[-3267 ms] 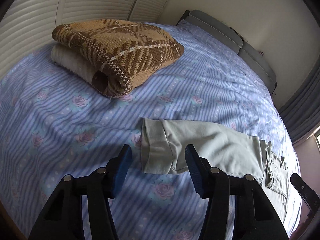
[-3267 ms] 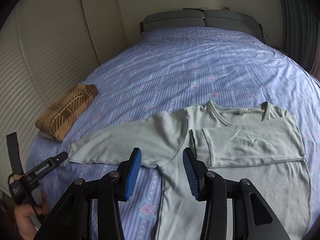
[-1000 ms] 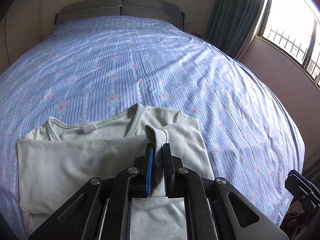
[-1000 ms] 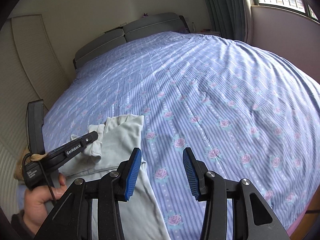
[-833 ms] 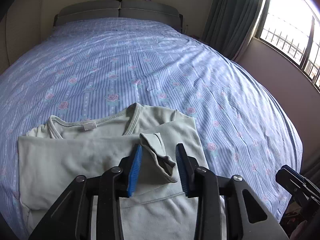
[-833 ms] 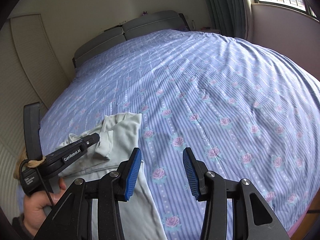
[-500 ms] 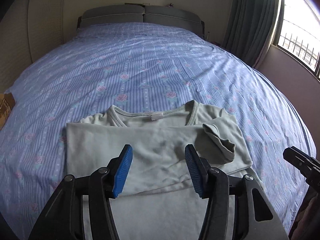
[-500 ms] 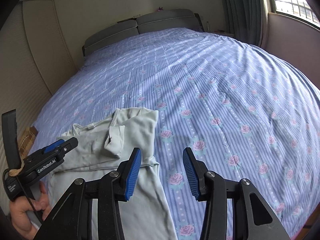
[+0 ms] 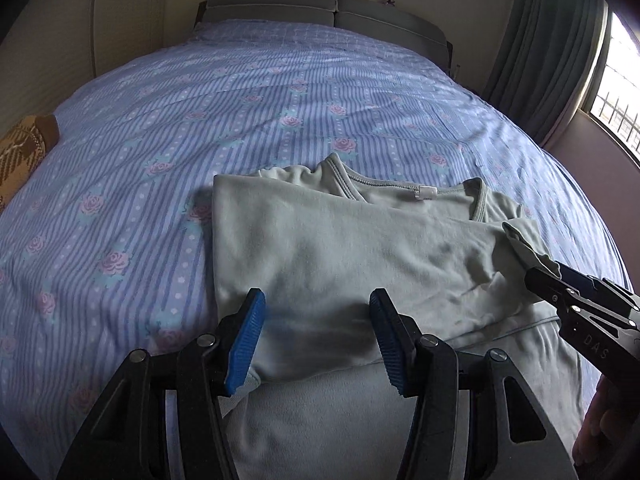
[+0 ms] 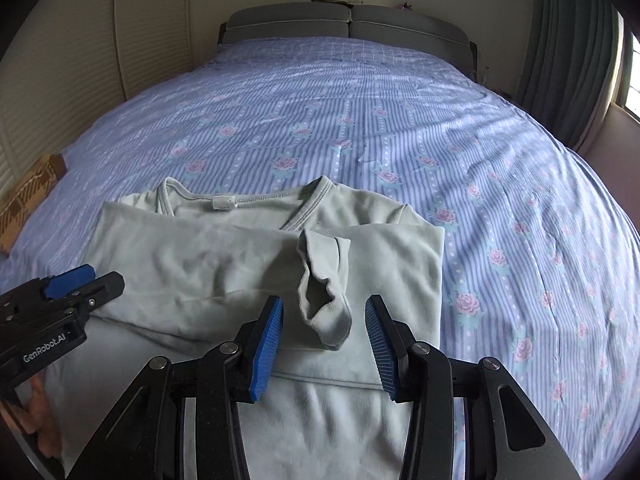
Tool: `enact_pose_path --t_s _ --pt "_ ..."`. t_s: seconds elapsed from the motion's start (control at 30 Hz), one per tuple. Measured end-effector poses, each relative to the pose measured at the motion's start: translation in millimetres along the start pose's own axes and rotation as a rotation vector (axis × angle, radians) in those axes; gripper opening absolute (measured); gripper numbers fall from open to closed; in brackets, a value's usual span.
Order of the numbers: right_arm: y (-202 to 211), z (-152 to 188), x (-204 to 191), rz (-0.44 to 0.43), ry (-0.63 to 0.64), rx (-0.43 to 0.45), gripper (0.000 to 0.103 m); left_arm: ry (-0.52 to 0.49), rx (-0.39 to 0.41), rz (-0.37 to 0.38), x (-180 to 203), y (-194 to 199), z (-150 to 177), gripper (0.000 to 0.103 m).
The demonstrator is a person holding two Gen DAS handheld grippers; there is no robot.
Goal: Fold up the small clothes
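Over the pale shirt point(image 10: 248, 264), "GenRobot.AI"-marked left claw point(image 9: 316, 340) and right claw point(image 10: 324, 344) both gape.

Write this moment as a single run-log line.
left gripper: open, over shirt | right gripper: open, cuff between its jaws | pale green shirt: sleeves folded across chest, cuff rumpled

Home bedroom: bed point(image 10: 400, 128), headboard point(image 10: 348, 20), curtains point(image 10: 572, 48).

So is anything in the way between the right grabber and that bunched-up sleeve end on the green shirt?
Nothing visible is. The right gripper is open, and the sleeve cuff shows right between its blue fingers. The left gripper, open too, hovers over the other side of the shirt.
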State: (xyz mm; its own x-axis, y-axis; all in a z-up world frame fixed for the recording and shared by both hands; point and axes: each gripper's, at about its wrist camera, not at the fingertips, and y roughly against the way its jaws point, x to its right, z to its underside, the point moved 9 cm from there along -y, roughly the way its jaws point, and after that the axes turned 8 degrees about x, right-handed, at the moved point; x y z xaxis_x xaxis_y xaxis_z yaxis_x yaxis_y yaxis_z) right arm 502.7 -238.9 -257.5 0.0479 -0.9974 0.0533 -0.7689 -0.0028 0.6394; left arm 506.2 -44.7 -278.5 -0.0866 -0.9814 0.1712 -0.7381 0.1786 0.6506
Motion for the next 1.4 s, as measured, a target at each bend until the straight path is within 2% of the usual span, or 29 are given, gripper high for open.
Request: enact_pose_path --t_s 0.03,0.07,0.23,0.37,0.57,0.63,0.77,0.9,1.0,1.07,1.17,1.4 --pt "-4 0 4 0.021 -0.008 -0.008 0.029 0.002 0.001 0.002 -1 -1 1 0.053" --pt "-5 1 10 0.035 -0.031 -0.014 0.024 0.003 0.003 0.006 -2 -1 1 0.053" --pt "-7 16 53 0.107 -0.172 -0.048 0.024 0.005 0.013 0.009 -3 -1 1 0.053" --pt "-2 17 65 0.069 -0.247 -0.037 0.024 0.008 0.029 0.004 -2 3 -1 0.053" --pt "4 -12 48 0.014 -0.172 0.050 0.024 0.008 0.020 -0.002 -6 2 1 0.053" --pt "-2 -13 37 -0.017 -0.129 0.037 0.024 0.002 0.017 -0.005 -8 1 2 0.053" --pt "-23 5 37 0.030 -0.100 -0.058 0.024 -0.002 0.030 -0.025 -12 9 2 0.054" --pt "-9 7 41 0.026 -0.136 -0.046 0.025 0.007 0.033 -0.029 -18 24 4 0.054" --pt "16 9 37 0.004 -0.142 -0.023 0.029 0.014 0.030 -0.032 -25 45 13 0.054" --pt "40 15 36 0.003 -0.140 0.003 0.046 0.019 0.021 -0.038 -29 62 23 0.054" --pt "79 31 36 0.011 -0.149 0.033 0.061 0.038 0.008 -0.055 -37 90 42 0.054" --pt "143 69 40 0.038 -0.199 0.051 0.062 0.057 -0.010 -0.072 -41 137 87 0.053"
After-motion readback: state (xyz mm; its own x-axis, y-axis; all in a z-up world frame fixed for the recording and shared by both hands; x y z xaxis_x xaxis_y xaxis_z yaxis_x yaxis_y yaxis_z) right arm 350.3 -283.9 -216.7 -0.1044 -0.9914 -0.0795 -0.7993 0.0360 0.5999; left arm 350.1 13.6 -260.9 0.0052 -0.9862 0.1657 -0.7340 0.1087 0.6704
